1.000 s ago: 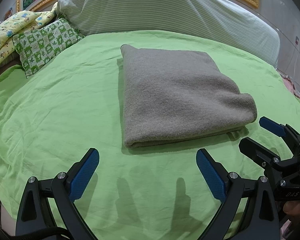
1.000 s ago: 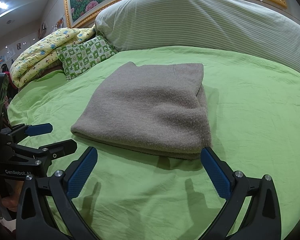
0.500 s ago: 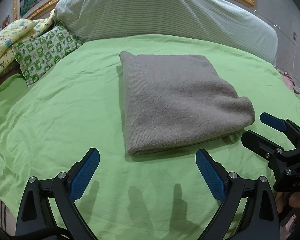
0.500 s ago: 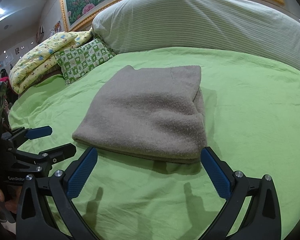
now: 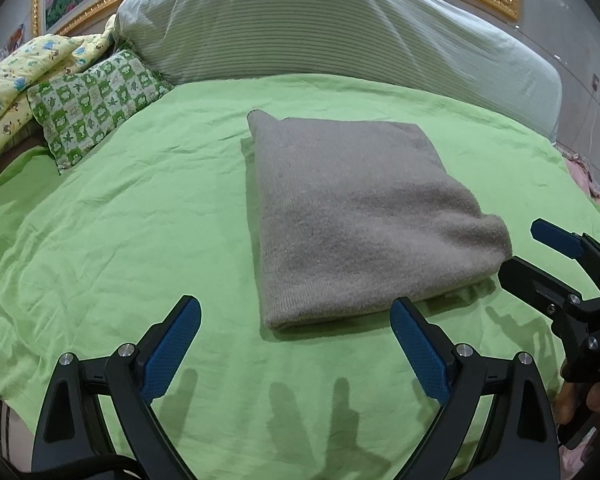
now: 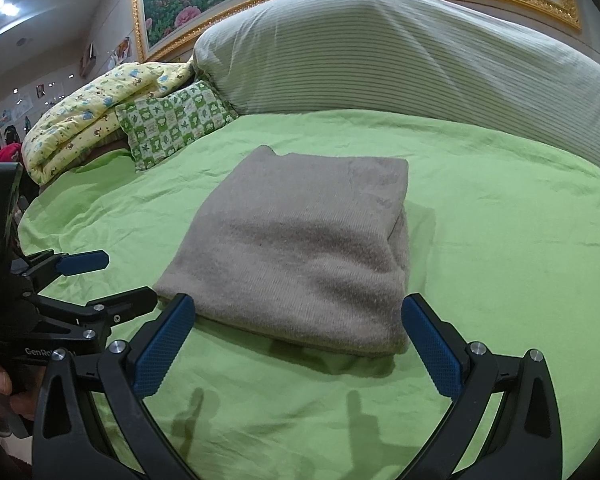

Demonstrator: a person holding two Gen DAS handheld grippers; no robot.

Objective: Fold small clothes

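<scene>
Two grippers have crept closer to the folded grey knitted garment (image 5: 364, 216) over the last second, which lies flat in the middle of the light green bedsheet (image 5: 120, 232). Leftmost, the left gripper (image 5: 296, 344) hangs released near the garment's near left corner; further right, the right gripper (image 6: 298, 338) is spread wide, straddling its near edge. Neither touches it; another fold or a lift looks imminent.

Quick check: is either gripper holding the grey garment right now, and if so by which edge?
Neither. The left gripper and right gripper are both open, just short of the folded grey garment.
</scene>
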